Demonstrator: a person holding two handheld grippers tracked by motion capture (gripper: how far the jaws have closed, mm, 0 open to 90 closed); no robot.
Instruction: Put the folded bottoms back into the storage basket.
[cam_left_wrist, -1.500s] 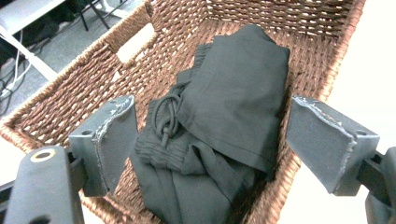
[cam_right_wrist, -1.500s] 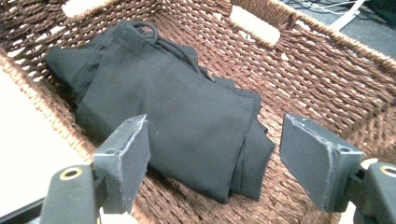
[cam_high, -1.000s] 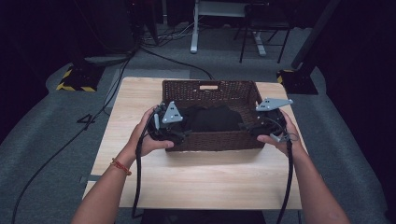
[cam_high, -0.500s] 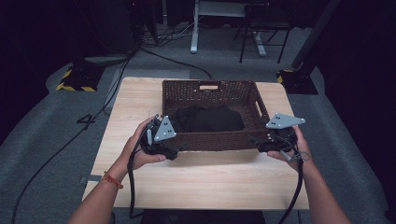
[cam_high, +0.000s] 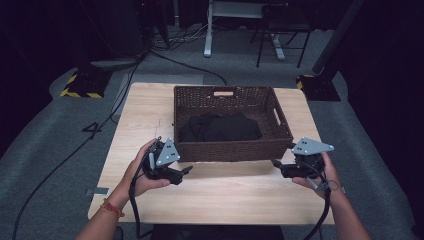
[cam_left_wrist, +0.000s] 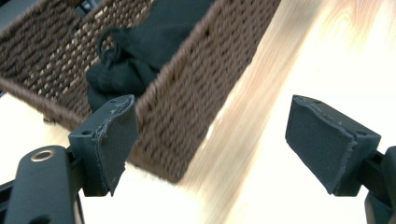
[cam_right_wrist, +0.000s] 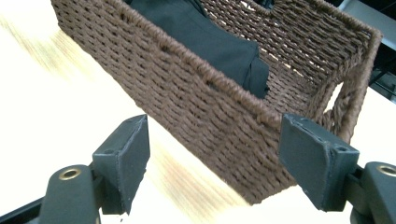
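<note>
— How do your claws stand?

— Your left gripper has its jaws spread wide with nothing between the pads. Your right gripper is the same, apart and empty. Both hover just in front of the near wall of the wicker basket, one by each front corner.

— And the cloth?

— The black garment lies bunched inside the basket, which sits on the wooden table.
</note>
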